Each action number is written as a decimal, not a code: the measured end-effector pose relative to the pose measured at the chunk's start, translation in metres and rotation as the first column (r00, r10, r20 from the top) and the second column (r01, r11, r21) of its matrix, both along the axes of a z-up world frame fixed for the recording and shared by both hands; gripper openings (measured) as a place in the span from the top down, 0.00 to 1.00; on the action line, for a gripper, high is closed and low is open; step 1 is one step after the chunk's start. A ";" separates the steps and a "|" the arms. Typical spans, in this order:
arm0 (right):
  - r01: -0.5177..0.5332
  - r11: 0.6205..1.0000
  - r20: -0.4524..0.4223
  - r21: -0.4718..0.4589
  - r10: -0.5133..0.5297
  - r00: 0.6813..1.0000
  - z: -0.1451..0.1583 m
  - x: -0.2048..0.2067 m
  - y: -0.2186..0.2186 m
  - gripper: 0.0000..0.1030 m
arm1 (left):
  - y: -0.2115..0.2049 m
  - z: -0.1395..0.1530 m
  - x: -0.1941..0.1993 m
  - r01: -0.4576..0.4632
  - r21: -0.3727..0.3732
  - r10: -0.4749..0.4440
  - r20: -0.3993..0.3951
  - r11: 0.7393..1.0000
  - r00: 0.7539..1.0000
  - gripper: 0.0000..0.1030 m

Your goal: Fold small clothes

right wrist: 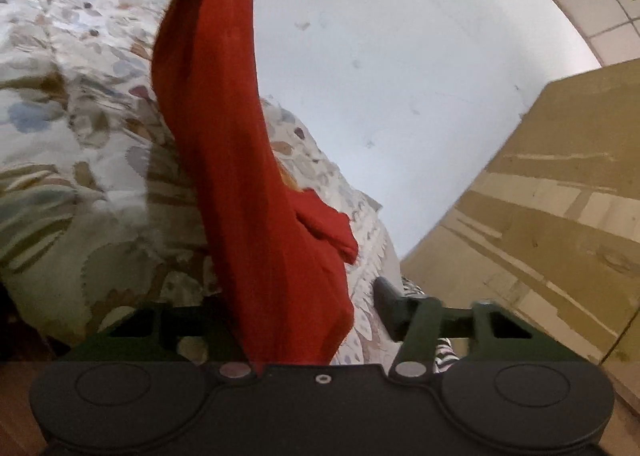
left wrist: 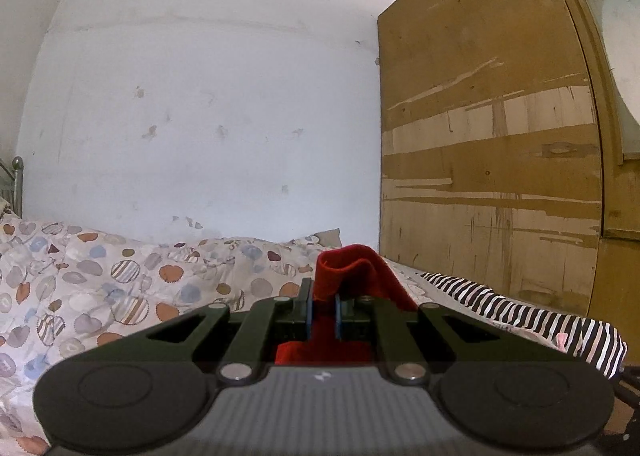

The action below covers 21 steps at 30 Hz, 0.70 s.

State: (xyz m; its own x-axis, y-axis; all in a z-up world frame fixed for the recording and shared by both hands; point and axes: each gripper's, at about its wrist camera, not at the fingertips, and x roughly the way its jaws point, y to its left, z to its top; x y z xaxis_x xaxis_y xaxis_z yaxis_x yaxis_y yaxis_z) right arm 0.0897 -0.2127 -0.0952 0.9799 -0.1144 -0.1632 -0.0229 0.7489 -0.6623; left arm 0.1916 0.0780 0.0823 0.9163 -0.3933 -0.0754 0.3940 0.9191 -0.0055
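My left gripper (left wrist: 324, 312) is shut on a red garment (left wrist: 352, 276). The cloth bunches up above its blue pads (left wrist: 310, 312) and hangs down between them. In the right wrist view the same red garment (right wrist: 240, 159) hangs as a long strip from the top of the picture down across my right gripper (right wrist: 312, 308). It covers the left finger. The right finger (right wrist: 386, 296) stands clear of the cloth's edge, with bedding showing in the gap, so this gripper is open around the cloth.
Below both grippers lies a bed with a quilt (left wrist: 120, 288) patterned in hearts and circles. A black-and-white striped garment (left wrist: 520, 308) lies at its right side. A worn wooden wardrobe (left wrist: 488, 135) stands close on the right, and a white wall (left wrist: 220, 115) is behind.
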 end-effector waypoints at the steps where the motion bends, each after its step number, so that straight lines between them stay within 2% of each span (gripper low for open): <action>1: -0.015 1.000 0.001 0.001 0.015 1.000 0.005 -0.002 -0.003 0.76 | 0.000 0.000 -0.001 -0.004 0.002 0.004 0.002 1.000 1.000 0.91; 3: -0.035 0.999 0.011 -0.006 0.035 0.999 0.015 -0.004 -0.006 0.79 | 0.002 0.002 -0.002 -0.012 0.000 0.012 0.002 1.000 1.000 0.91; 6: -0.043 0.998 0.029 0.041 0.042 0.999 0.041 -0.006 -0.019 0.79 | 0.006 0.003 -0.005 -0.031 -0.016 0.031 0.007 0.999 0.999 0.91; 7: -0.043 0.996 0.027 0.072 0.042 0.999 0.051 -0.005 -0.026 0.81 | 0.007 0.002 -0.007 -0.041 -0.028 0.042 0.012 0.999 0.999 0.91; 9: -0.047 0.987 0.012 0.153 0.046 0.999 0.071 0.000 -0.039 0.94 | 0.010 0.000 -0.012 -0.062 -0.057 0.064 0.029 0.996 0.998 0.91; 14: -0.084 0.952 0.035 0.294 0.077 0.996 0.116 0.009 -0.056 0.95 | 0.019 -0.003 -0.030 -0.089 -0.134 0.098 0.067 0.987 0.993 0.92; 17: -0.121 0.945 0.081 0.304 0.101 0.992 0.134 0.000 -0.056 0.96 | 0.029 -0.001 -0.049 -0.090 -0.180 0.108 0.094 0.980 0.990 0.92; 21: -0.160 0.952 0.121 0.262 0.132 0.984 0.152 -0.030 -0.057 0.96 | 0.038 0.002 -0.091 -0.076 -0.204 0.104 0.129 0.976 0.986 0.92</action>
